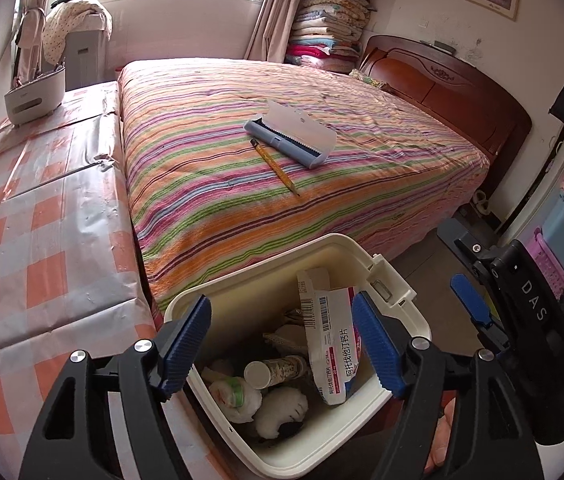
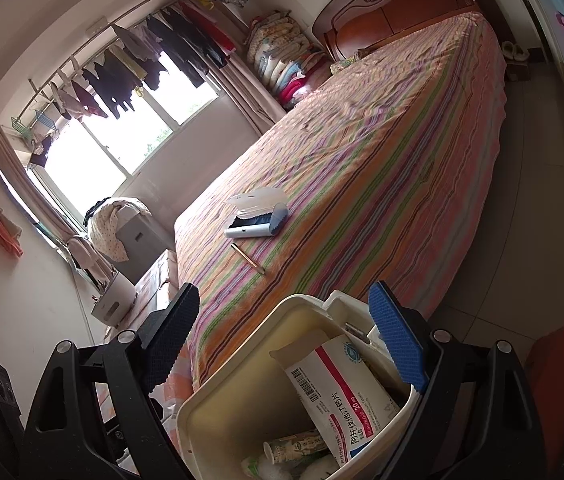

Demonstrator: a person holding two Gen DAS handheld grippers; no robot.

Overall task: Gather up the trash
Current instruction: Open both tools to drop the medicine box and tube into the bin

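Left wrist view: hovering over the cream plastic waste bin [image 1: 397, 292] at six o'clock, left gripper [image 1: 282, 350] spread wide, nothing pinched. Inside, leaning upright, the white-and-red cardboard medicine box [image 1: 333, 340], beside a small white-capped bottle [image 1: 272, 372] and crumpled white tissues [image 1: 282, 408]. Lying on the striped bedspread [image 1: 210, 152] at twelve o'clock, well apart from the tongs, a yellow pencil [image 1: 276, 166], long axis running eleven to five, tip pointing toward the bin; just beyond it an open blue-grey pencil case [image 1: 289, 136]. At three o'clock, the right gripper [image 1: 473, 308], empty, no nearer.

Right wrist view: right gripper [image 2: 285, 340] gaping wide, empty, bin rim [image 2: 202, 400] between the tips. Pencil [image 2: 248, 258] at twelve o'clock, angled ten to four; case [image 2: 256, 220] behind. Judging either hand about equally far; probably the remaining items, if counted as trash.
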